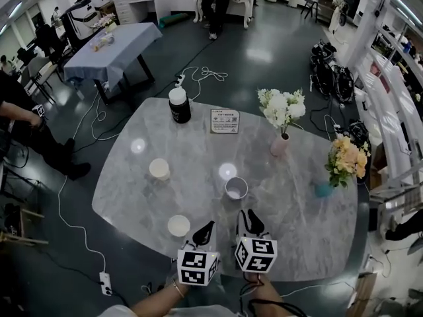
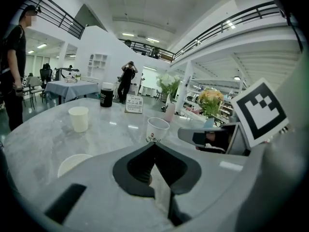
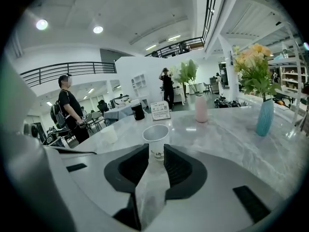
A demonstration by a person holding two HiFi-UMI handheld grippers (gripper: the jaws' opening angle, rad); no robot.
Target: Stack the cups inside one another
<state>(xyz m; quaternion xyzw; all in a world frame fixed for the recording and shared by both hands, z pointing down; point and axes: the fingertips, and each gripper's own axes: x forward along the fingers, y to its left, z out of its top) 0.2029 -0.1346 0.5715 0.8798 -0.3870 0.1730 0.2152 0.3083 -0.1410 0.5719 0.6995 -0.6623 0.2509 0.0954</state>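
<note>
The fingers (image 3: 179, 167) of the right gripper (image 3: 153, 152) stand a narrow slit apart with nothing between them. The printed paper cup (image 3: 155, 138) shows through that slit at frame centre, just ahead and untouched. The fingers (image 2: 139, 166) of the left gripper (image 2: 154, 148) are closed tip to tip on nothing.

The right gripper is lined up squarely on the printed cup, probably to take it first. The slit looks too narrow for the cup's body, so it suits pinching one wall at the rim. The left gripper sits low at the bottom of the head view, beside the right one. It looks parked until a second cup needs steadying.

All the cups stand upright, mouths up and well apart on the marble table (image 1: 132, 197). That leaves each ready to receive another, and nothing is nested yet.

There are three cups in the head view: the printed one at centre, a cream cup (image 1: 159, 169) left of centre, and a second cream cup (image 1: 178, 225) at lower left, just beside the left gripper. There are also two flower vases, a pink vase (image 1: 279, 144) and a teal vase (image 1: 322, 190) at right. One black canister (image 1: 179, 104) and one sign card (image 1: 225, 121) stand in the upper middle.
</note>
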